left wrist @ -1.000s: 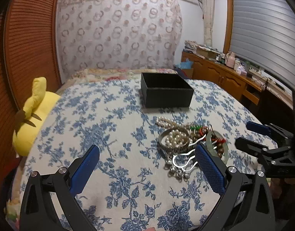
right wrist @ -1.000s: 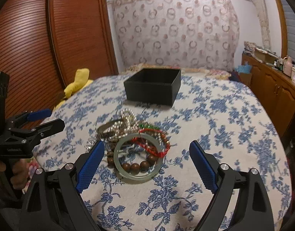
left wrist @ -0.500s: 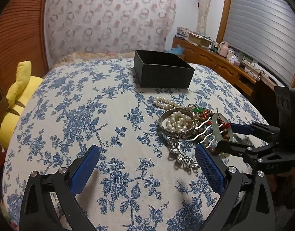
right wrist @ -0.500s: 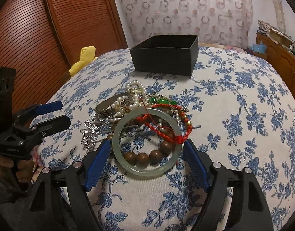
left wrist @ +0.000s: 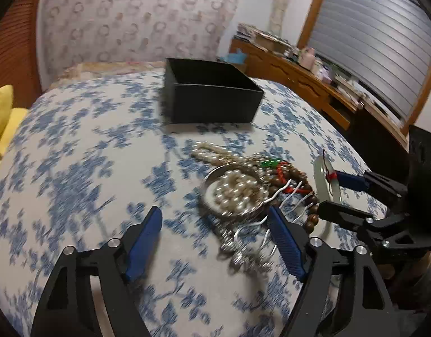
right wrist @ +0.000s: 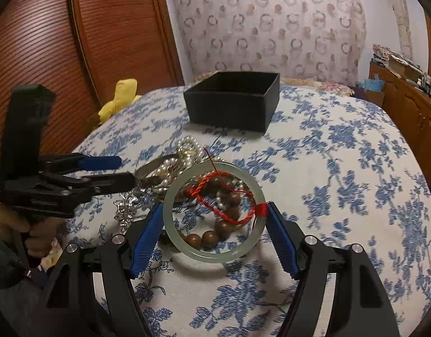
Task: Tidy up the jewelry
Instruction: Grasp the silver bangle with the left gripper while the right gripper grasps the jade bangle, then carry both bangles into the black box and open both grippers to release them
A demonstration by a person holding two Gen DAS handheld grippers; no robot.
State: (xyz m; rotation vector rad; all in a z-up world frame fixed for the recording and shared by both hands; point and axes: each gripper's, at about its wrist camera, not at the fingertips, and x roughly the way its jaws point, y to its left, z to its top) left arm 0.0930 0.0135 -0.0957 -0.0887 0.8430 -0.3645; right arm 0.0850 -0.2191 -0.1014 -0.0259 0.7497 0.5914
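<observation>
A pile of jewelry (left wrist: 252, 188) lies on the flowered bedspread: pearls, a silver bangle, brown wooden beads, silver chains. My right gripper (right wrist: 214, 230) is shut on a pale green jade bangle (right wrist: 215, 255) with a red cord (right wrist: 224, 196) and holds it lifted off the pile; in the left wrist view the jade bangle (left wrist: 319, 179) stands on edge between the right gripper's fingers. My left gripper (left wrist: 215, 241) is open and empty, low over the near side of the pile. An open black box (left wrist: 212, 95) stands behind the pile and also shows in the right wrist view (right wrist: 235, 104).
A yellow plush toy (right wrist: 120, 98) lies at the bed's left edge. A wooden sideboard (left wrist: 299, 78) with clutter runs along the right under the window blind. A wooden louvred wardrobe (right wrist: 75, 42) stands at the left.
My right gripper has closed on the jade bangle and lifted it off the pile. My left gripper has moved forward and right, closer to the pile.
</observation>
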